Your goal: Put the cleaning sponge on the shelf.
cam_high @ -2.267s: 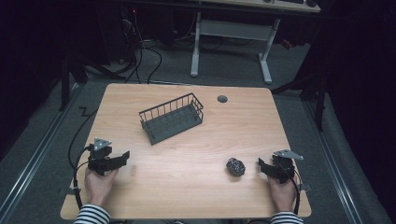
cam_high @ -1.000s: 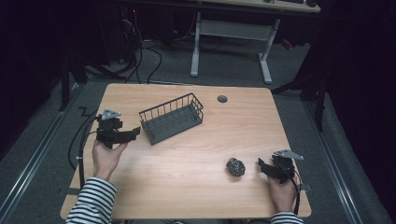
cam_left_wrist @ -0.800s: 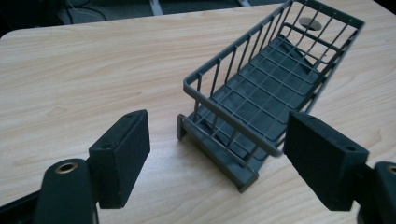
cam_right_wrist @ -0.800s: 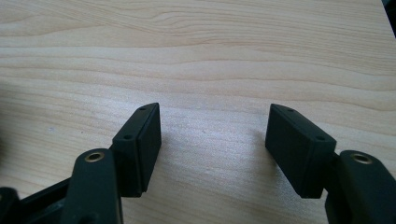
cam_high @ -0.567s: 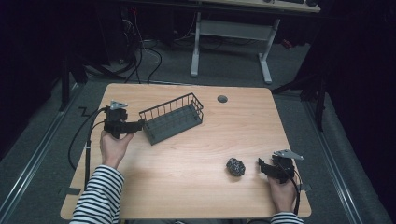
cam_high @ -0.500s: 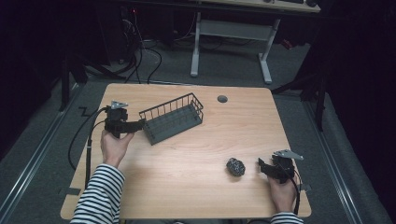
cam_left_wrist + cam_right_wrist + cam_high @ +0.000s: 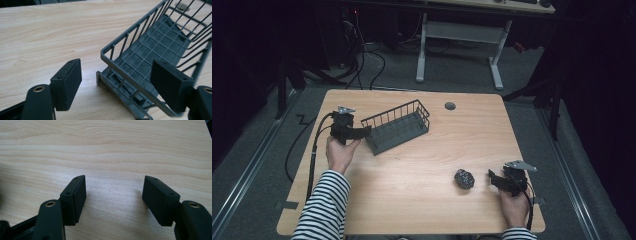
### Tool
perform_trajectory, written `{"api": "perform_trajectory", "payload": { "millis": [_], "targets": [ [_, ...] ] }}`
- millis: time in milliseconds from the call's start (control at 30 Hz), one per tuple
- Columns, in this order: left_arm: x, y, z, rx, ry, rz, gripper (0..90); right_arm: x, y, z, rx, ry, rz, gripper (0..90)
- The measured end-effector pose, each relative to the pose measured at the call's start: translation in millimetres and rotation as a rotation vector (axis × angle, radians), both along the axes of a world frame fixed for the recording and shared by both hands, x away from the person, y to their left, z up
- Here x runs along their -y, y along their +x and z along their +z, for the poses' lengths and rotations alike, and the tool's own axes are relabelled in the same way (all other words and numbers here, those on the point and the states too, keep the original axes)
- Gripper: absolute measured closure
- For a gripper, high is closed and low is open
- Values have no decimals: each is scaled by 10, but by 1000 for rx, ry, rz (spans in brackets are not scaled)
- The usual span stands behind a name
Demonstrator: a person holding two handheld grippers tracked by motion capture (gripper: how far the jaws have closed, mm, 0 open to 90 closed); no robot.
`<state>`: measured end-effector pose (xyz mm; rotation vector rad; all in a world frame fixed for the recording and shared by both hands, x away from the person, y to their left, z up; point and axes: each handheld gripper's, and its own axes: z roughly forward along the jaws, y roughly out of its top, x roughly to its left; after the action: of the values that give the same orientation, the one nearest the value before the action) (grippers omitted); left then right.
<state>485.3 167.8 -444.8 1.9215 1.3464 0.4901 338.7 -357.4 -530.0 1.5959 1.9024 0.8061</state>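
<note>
Listing what lies on the wooden table (image 7: 412, 170), we note first a dark lumpy object (image 7: 464, 178) toward the near right, just beside the right gripper (image 7: 493, 179) and apart from it. We also note a small round grey fitting (image 7: 450, 106) set into the far part of the tabletop, well apart from both hands. Beyond the table's far edge we see a white desk frame (image 7: 462, 35) and loose cables (image 7: 362, 45) on the floor.

Principal item: a grey wire basket (image 7: 398, 126), lying left of centre and set at an angle. We see nothing between it and the left gripper (image 7: 366, 131).

In the left gripper view, the basket's near corner (image 7: 120, 72) sits between the two jaws; one pad (image 7: 67, 82) stands off it on the outer side, the other is inside the basket. The jaws stand spread and have just been closing, not yet pinching the wire.

The right gripper's jaws stand spread over bare wood (image 7: 115, 192), holding nothing.
</note>
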Motion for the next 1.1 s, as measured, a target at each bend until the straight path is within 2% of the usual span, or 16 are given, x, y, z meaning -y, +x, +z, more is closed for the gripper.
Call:
{"api": "perform_trajectory", "payload": {
  "millis": [67, 133, 300, 533, 633, 900, 1100],
  "targets": [
    [21, 32, -20, -4, 10, 2, 258, 0, 0, -1, 1, -1, 1, 362],
    [31, 54, -40, -6, 0, 9, 259, 0, 0, 0, 1, -1, 1, 362],
    [61, 85, -104, -32, 24, 7, 268, 0, 0, 0, 0, -1, 2, 362],
    [105, 76, -120, -31, 32, -10, 323, -1, 0, 0, 0, -1, 2, 362],
    [137, 60, -120, -17, 45, -17, 376, 0, 0, -1, 1, -1, 3, 361],
    [178, 49, -142, -25, 54, -41, 452, -1, 0, 0, 0, 0, 2, 360],
    [205, 40, -154, -31, 62, -51, 468, -1, 0, 0, 0, 0, 3, 360]
  ]
}}
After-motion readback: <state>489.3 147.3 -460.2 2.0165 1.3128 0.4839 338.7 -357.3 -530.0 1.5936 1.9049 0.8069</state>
